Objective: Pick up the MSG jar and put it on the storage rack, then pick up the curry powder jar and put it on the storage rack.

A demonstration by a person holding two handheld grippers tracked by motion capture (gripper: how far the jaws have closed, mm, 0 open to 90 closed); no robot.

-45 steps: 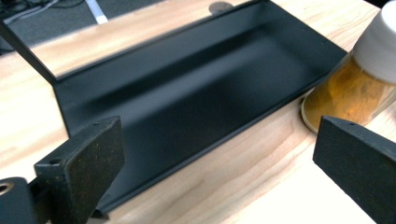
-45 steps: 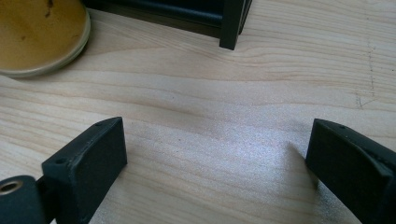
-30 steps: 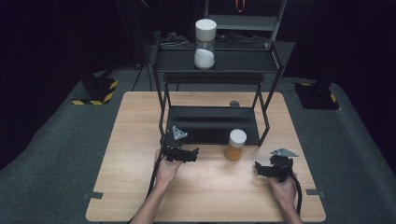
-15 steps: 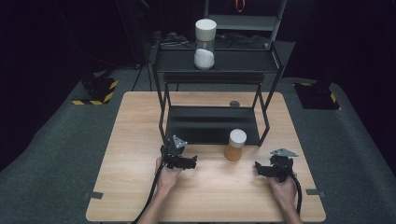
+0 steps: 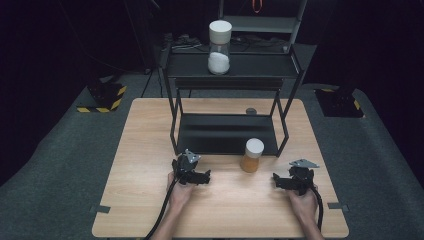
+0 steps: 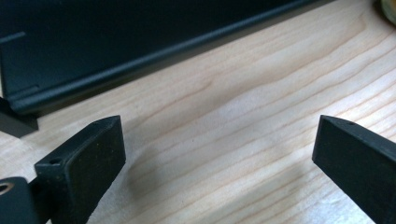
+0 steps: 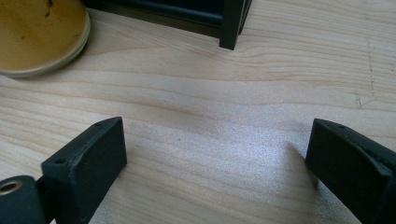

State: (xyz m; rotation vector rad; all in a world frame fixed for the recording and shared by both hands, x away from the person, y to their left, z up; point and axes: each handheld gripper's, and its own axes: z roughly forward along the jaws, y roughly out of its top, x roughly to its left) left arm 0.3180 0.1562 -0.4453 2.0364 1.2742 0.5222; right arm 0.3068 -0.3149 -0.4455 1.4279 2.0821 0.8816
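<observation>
Nothing had been picked up yet, as far as I could judge. The small jar of amber-orange contents with a white lid [image 5: 252,155] stood upright on the pale wooden table [image 5: 150,150], just in front of the lower shelf of the black metal two-tier rack [image 5: 227,132] and close to its front right leg. It sat between the two hands, somewhat nearer the right one, and touched neither gripper. A taller clear jar holding white powder under a white cap [image 5: 219,47] stood on the rack's top shelf, well apart from both hands. If the work was to lift the amber jar onto the rack, all of it was left: the approach, the grasp and the placing.

The left gripper [image 5: 192,176] rested low over the bare wood, its jaws spread wide with nothing between them; in the left gripper view only table grain lay in the gap, the rack's dark base edge [image 6: 140,51] ran beyond it, and a sliver of the jar showed at the top right corner.

The right gripper [image 5: 292,181] was likewise spread wide and held nothing. In the right gripper view the jar's round amber base [image 7: 39,35] sat ahead and off to the left, apart from the jaws, beside the rack's leg [image 7: 232,23].
</observation>
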